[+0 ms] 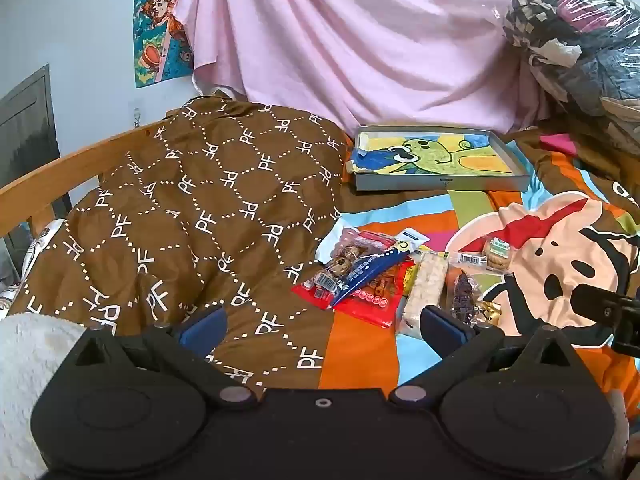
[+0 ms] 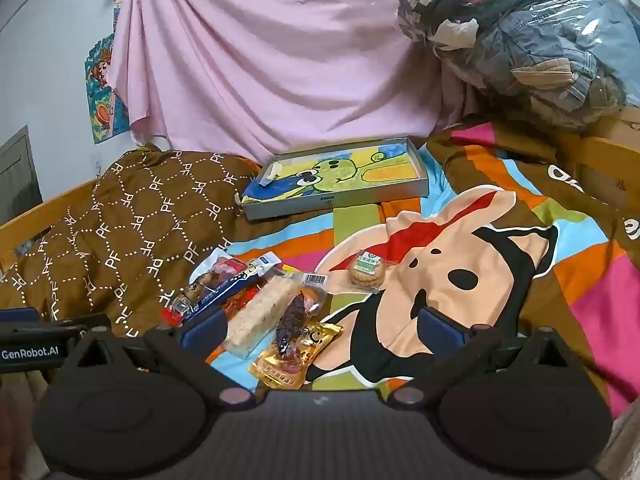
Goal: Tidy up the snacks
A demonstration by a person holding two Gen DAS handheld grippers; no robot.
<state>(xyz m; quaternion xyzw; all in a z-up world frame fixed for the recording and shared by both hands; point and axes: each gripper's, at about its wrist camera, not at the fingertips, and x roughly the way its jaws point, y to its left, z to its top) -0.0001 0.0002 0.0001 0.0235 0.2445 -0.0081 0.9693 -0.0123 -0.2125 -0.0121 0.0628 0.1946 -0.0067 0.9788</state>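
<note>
Several wrapped snacks lie in a loose pile [image 1: 384, 272] on the bed; the pile also shows in the right wrist view [image 2: 260, 300]. It holds a blue bar [image 1: 370, 270], a red packet [image 1: 374, 298], a pale rice bar [image 2: 262, 312], a dark snack in clear wrap [image 2: 292, 322] and a gold packet [image 2: 296, 354]. A round biscuit pack [image 2: 366, 272] lies apart to the right. A shallow grey box [image 2: 336, 200] with a frog picture inside sits behind. My left gripper [image 1: 322, 326] is open and empty, just short of the pile. My right gripper [image 2: 320, 328] is open and empty over the pile's near edge.
A brown quilt [image 1: 192, 208] is bunched up on the left against a wooden bed rail [image 1: 60, 168]. A pink sheet [image 2: 260, 60] hangs behind. A plastic bag of clothes [image 2: 532, 36] sits at the back right. The colourful cartoon bedsheet [image 2: 480, 272] spreads to the right.
</note>
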